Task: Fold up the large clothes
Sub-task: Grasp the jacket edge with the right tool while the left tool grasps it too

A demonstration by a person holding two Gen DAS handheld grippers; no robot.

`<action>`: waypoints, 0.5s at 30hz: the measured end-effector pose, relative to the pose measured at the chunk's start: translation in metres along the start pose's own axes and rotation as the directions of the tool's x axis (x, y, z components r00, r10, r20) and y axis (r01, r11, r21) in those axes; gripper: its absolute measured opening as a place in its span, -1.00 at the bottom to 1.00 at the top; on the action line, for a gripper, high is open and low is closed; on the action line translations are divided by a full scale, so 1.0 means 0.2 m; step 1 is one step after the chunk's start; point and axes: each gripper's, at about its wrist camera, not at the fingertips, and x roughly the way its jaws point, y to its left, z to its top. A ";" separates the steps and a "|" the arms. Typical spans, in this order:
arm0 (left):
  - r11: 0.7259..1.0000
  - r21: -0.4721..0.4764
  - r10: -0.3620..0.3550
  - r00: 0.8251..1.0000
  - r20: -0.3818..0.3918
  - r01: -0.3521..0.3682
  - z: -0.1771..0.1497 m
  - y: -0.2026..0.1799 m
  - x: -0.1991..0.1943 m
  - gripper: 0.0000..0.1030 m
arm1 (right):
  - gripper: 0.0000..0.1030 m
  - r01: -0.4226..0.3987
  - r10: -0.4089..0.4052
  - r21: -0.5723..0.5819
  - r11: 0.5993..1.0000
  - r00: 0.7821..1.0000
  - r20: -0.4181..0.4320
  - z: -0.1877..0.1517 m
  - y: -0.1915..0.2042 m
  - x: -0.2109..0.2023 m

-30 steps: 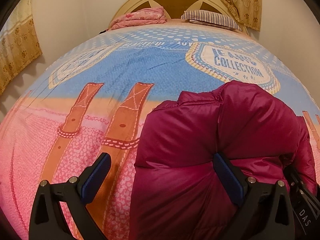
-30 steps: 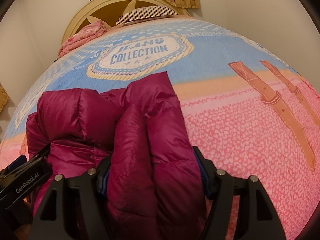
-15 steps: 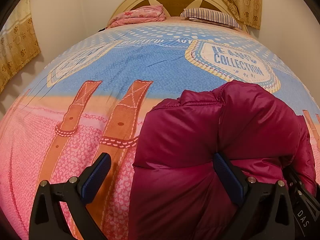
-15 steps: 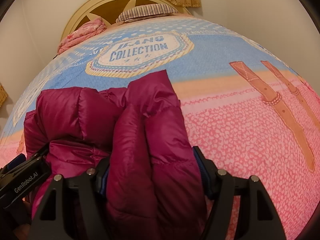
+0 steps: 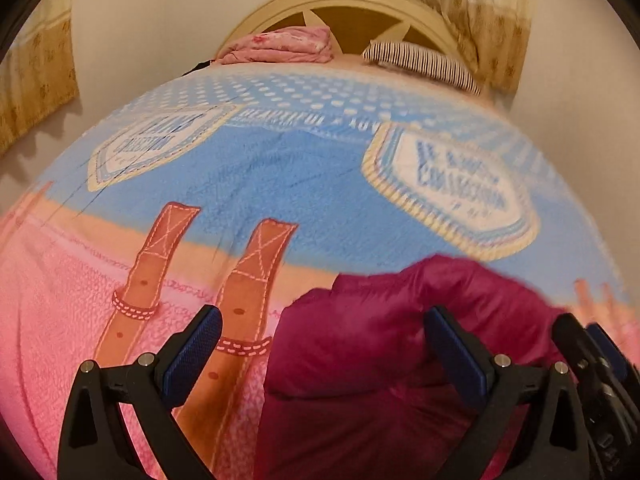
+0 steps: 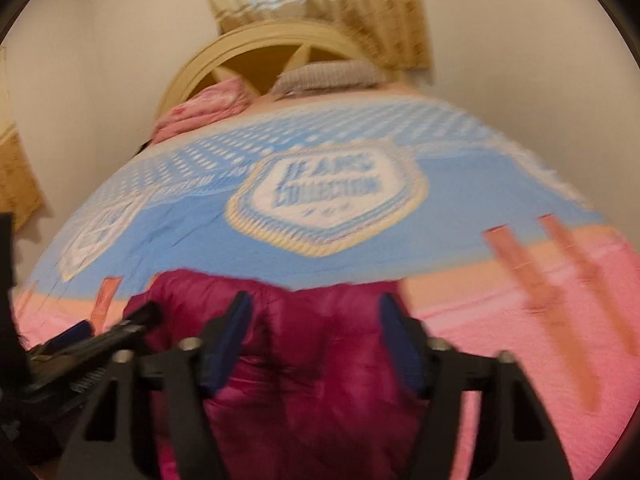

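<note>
A maroon puffer jacket point(image 5: 380, 340) lies bundled on the bed's blue and pink blanket point(image 5: 280, 184), near its front edge. My left gripper point(image 5: 320, 356) is open; its left finger is over the blanket and its right finger rests against the jacket. In the right wrist view the jacket point(image 6: 312, 360) sits between the fingers of my right gripper point(image 6: 316, 344), which stand wide apart around it without pinching. That view is motion-blurred. Each gripper shows at the edge of the other's view.
A folded pink quilt point(image 5: 280, 46) and a striped pillow point(image 5: 424, 62) lie at the curved headboard point(image 5: 348, 4). Curtains point(image 5: 472, 8) hang behind it. White walls flank the bed. The blanket spreads wide beyond the jacket.
Both grippers have pulled back and lifted, so the jacket sits lower and smaller in view. The right gripper's fingers have opened off the jacket fold they squeezed.
</note>
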 end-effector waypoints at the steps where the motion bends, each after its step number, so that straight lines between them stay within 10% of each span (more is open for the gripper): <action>1: 1.000 0.018 0.018 1.000 -0.001 -0.018 -0.01 -0.01 0.02 0.98 | 0.11 0.039 -0.040 -0.012 0.999 0.999 -0.026 -0.02 0.00 0.05; 15: 1.000 -0.031 -0.001 0.998 -0.069 -0.001 -0.10 0.03 0.17 0.99 | 0.13 0.054 -0.054 -0.002 0.999 0.991 -0.126 -0.13 -0.05 0.25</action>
